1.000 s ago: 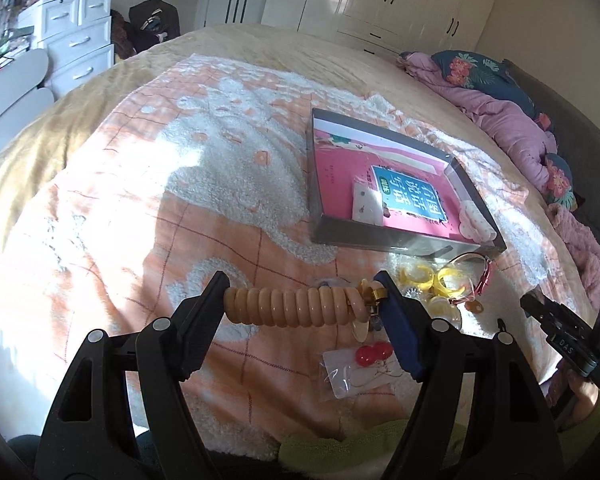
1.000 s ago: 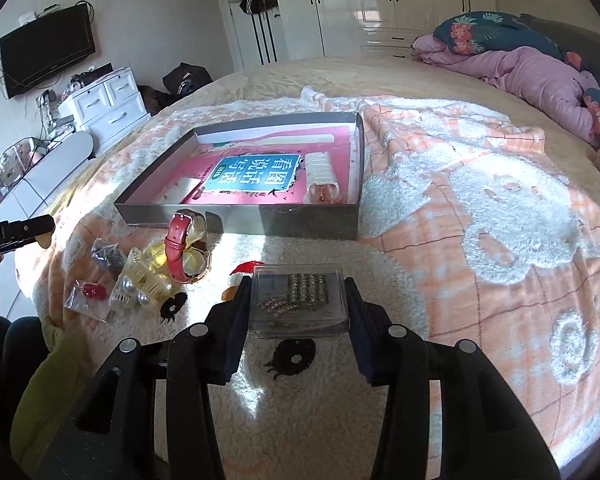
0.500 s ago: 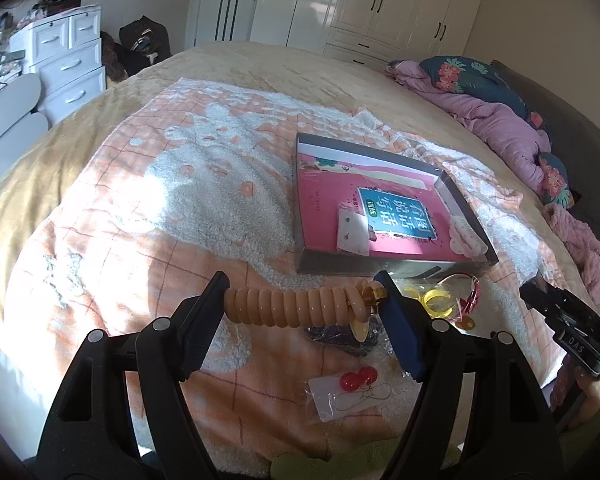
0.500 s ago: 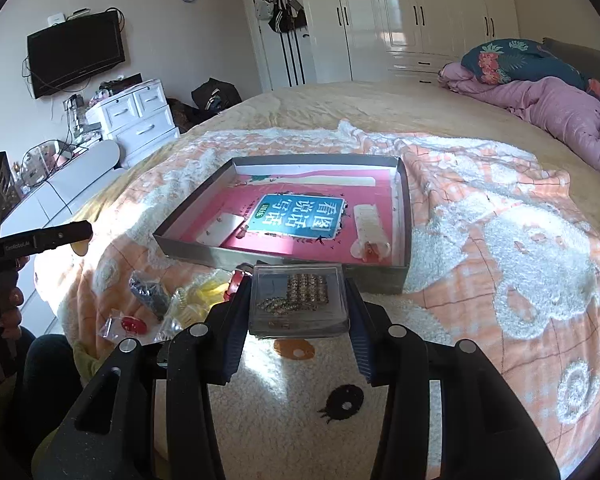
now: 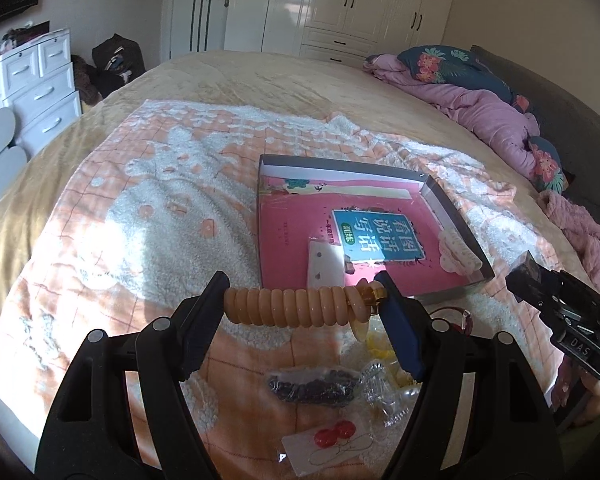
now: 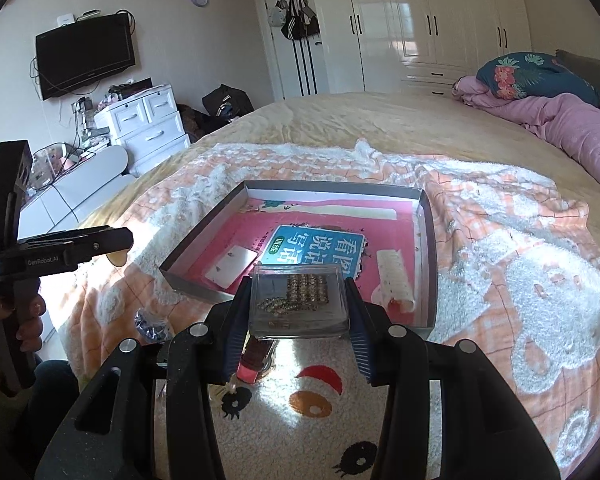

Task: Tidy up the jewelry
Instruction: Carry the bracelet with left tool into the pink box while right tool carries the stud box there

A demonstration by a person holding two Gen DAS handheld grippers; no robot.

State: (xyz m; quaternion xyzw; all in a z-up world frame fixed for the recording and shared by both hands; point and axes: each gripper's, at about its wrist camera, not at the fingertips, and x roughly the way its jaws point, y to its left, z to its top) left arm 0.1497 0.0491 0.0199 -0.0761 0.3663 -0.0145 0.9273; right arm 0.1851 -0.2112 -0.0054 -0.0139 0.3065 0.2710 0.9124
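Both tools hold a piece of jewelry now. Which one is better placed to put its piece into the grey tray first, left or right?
Probably right. The right tool holds the clear case just over the near wall of the grey tray, facing it squarely. The left tool holds the orange coil bracelet off the tray's near left corner.

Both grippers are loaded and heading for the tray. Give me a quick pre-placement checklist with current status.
1. Left gripper shut on the coiled orange bracelet: ok, held end to end between the fingers.
2. Right gripper shut on the clear jewelry case: ok, level, lid looks shut.
3. Free floor in the tray: ok, pink area near its left wall is bare.
4. White card and white bracelet clear of the drop spots: cannot tell until spots are chosen.
5. Grippers apart from each other: ok.
6. Loose bags left on the blanket: not ok, still to be sorted.
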